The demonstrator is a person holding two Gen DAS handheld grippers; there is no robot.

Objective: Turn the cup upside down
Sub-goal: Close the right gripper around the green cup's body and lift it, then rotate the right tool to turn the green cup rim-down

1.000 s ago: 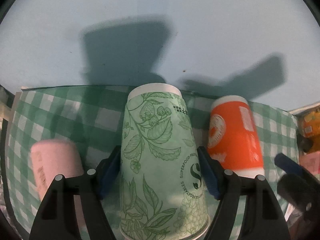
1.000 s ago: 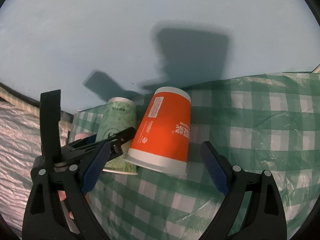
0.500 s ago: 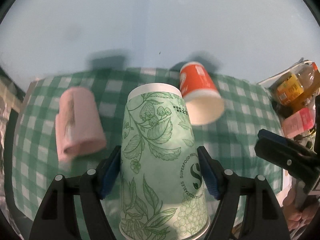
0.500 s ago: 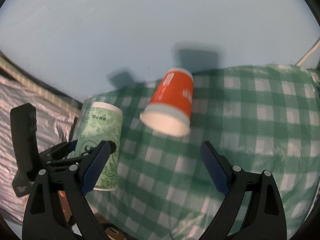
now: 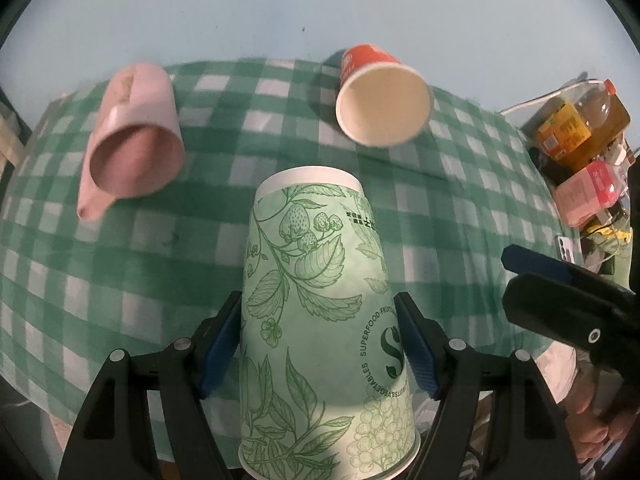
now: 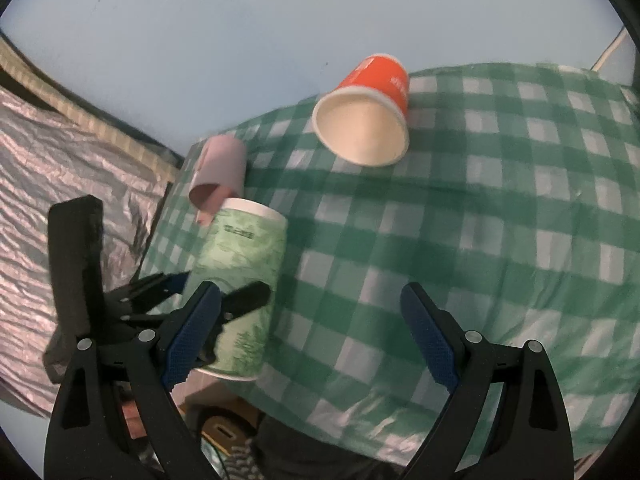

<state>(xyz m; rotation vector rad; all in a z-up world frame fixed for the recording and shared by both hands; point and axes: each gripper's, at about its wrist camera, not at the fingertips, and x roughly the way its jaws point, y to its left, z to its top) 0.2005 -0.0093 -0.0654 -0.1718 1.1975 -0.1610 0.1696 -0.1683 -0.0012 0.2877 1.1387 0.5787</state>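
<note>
My left gripper (image 5: pixel 320 340) is shut on a green leaf-printed paper cup (image 5: pixel 320 320), its closed base pointing away from the camera; it also shows in the right wrist view (image 6: pixel 240 288), held above the near left part of the table. An orange paper cup (image 5: pixel 380 96) lies on its side on the green checked cloth (image 5: pixel 160 280), mouth toward me; the right wrist view shows it too (image 6: pixel 364 116). My right gripper (image 6: pixel 312 336) is open and empty above the cloth, well short of the orange cup.
A pink cup (image 5: pixel 132 136) lies on its side at the left of the cloth, also in the right wrist view (image 6: pixel 218 168). Bottles and a pink box (image 5: pixel 576 140) crowd the right edge. A blue wall stands behind the table.
Both grippers have risen and pulled back from the table, and the views now look down on it. The green cup stays in my left gripper. The cups' open mouths now show.
</note>
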